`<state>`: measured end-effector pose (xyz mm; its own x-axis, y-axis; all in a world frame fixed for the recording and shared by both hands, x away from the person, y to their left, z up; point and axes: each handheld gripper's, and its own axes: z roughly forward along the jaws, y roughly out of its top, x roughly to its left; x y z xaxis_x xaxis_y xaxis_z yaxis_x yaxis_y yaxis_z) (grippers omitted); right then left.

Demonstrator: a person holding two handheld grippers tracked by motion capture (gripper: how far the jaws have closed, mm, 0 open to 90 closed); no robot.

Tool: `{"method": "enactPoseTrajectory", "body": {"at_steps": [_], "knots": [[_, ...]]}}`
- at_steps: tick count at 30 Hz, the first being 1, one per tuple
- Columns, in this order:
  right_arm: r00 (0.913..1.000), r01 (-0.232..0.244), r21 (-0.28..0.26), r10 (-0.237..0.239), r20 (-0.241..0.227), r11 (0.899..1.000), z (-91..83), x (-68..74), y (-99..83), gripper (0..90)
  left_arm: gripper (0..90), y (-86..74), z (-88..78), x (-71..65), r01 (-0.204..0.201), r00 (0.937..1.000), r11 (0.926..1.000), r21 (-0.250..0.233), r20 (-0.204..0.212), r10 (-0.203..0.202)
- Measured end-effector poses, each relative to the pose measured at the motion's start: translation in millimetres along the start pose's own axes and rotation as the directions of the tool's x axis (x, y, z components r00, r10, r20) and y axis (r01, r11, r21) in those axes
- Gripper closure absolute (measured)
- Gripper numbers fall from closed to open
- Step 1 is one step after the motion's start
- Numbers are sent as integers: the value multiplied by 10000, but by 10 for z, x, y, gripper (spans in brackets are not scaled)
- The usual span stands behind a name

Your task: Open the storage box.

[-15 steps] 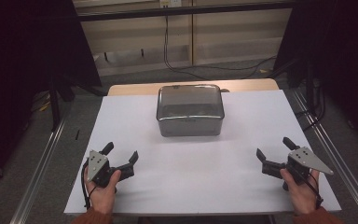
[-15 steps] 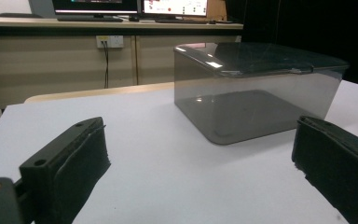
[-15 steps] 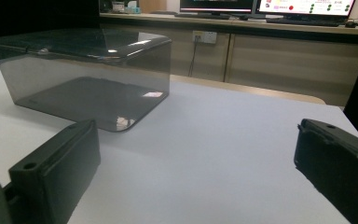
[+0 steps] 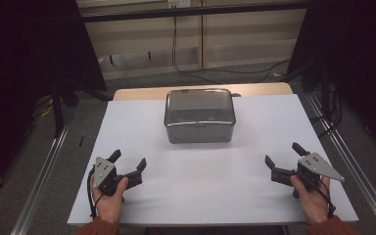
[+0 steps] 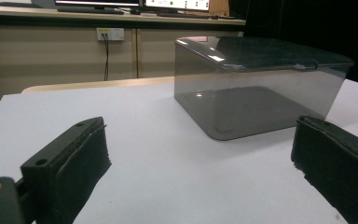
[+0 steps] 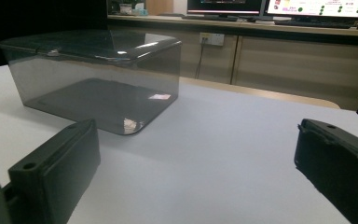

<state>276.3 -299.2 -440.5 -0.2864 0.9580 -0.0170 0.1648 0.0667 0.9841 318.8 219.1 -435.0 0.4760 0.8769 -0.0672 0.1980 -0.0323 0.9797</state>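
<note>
- Smoky grey see-through plastic, that's the box (image 4: 199, 115) everything points at; it sits on the white table (image 4: 200, 196) at the far middle, its far edge close to the far border of the white sheet.
- Step in hand, as I read it: the start position, both tools parked at the near edge before any approach.
- Left gripper (image 4: 127, 162) sits near-left, held in the person's left hand (image 4: 108, 198), jaws spread wide, nothing between them, well apart from the box.
- Right gripper (image 4: 285, 155) sits near-right in the right hand (image 4: 313, 196), jaws just as wide and also empty.
- From the left gripper view the box (image 5: 256, 84) stands beyond the two black jaws and toward the right one; bare white table lies in between.
- From the right gripper view the box (image 6: 98, 74) sits far-left, beyond the left jaw.
- Look of the box: rectangular with rounded corners, tinted walls you can see through, a dark floor inside that looks empty.
- A lid (image 5: 261, 52) lies flat on top, glossy, catching reflections; a small tab shows at its edge, and it seems seated, not lifted.
- Next move, my guess: both hands travel forward and inward toward the box, one to steady the body, the other to take the lid's rim.
- That calls for a level, careful closing, since the smooth walls look slippery and the box light enough to slide.
</note>
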Motion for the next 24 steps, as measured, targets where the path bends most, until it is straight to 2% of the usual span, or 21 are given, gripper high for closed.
{"method": "enactPoseTrajectory", "body": {"at_steps": [3,10,18,20,24], "knots": [[9998,157,-52,-158,-98,9999,19,33,8,0,37,-2,2,1,21,10000,10000,6,5,-21],[9976,44,-13,-45,-685,10000,90,132,20,0,37,2,-12,-12,-57,10000,10000,25,-38,57],[9914,103,121,-86,-1308,9999,227,278,51,0,37,4,-19,-36,-20,9994,10000,20,338,19],[9899,78,100,-63,-1415,9999,254,316,57,0,35,9,-15,-36,77,9995,9999,-82,321,-74],[9870,108,62,-97,-1605,9999,307,370,83,0,35,6,-2,-29,55,9994,10000,19,332,-56]]}}
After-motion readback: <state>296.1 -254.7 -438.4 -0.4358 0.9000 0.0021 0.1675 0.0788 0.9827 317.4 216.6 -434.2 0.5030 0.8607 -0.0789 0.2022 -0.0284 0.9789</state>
